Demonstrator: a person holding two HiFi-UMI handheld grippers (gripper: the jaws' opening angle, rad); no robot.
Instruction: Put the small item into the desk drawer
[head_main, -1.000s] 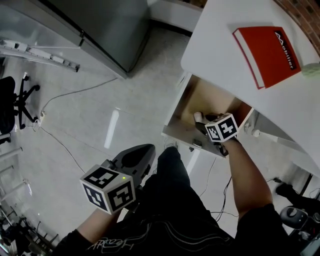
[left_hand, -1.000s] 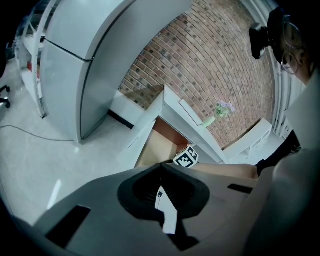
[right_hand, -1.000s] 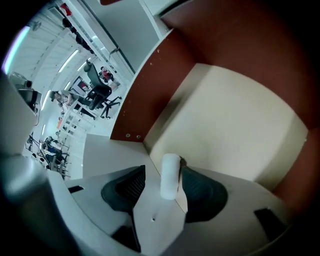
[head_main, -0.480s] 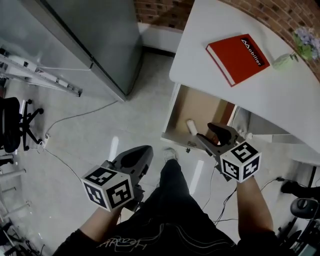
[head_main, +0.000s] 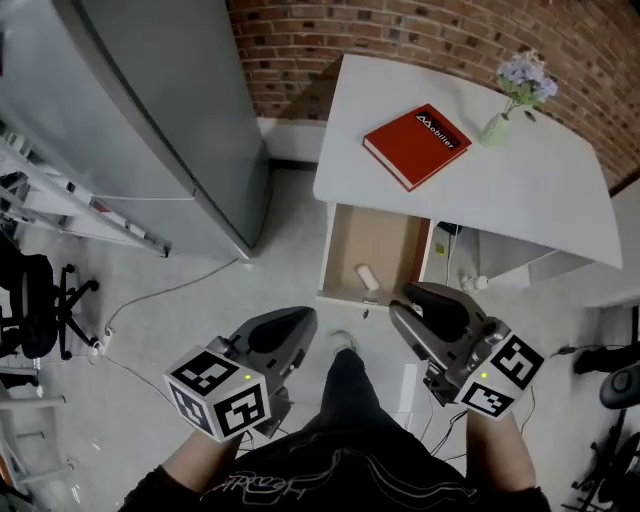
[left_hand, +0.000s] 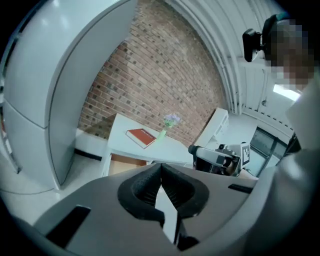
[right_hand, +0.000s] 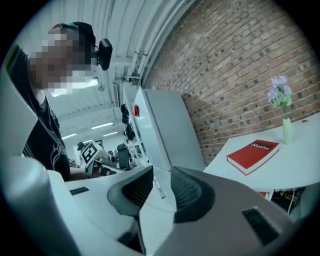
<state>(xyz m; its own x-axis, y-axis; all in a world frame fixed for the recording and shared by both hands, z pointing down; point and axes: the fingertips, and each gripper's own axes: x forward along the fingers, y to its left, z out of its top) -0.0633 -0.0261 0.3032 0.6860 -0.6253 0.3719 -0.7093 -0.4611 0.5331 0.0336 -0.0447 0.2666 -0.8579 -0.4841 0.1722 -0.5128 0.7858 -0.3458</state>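
Observation:
The small white item (head_main: 366, 277) lies inside the open desk drawer (head_main: 329, 252), near its front edge. My right gripper (head_main: 408, 303) hovers just in front of the drawer, apart from the item. Its jaws are closing, a narrow gap still shows between them, and nothing is in that gap (right_hand: 162, 181). My left gripper (head_main: 298, 320) hangs lower left over the floor, shut and empty, its pads meeting (left_hand: 160, 168). The drawer sits under the white desk (head_main: 520, 195).
A red book (head_main: 417, 145) and a small vase of flowers (head_main: 497, 125) are on the desk. A grey cabinet (head_main: 150, 120) stands left of the desk, before a brick wall. An office chair (head_main: 30, 300) and cables are on the floor at left.
My right gripper has drawn back out of the drawer toward me, leaving the white item inside. Its jaws have narrowed. The head view has tipped up, showing more of the desk.

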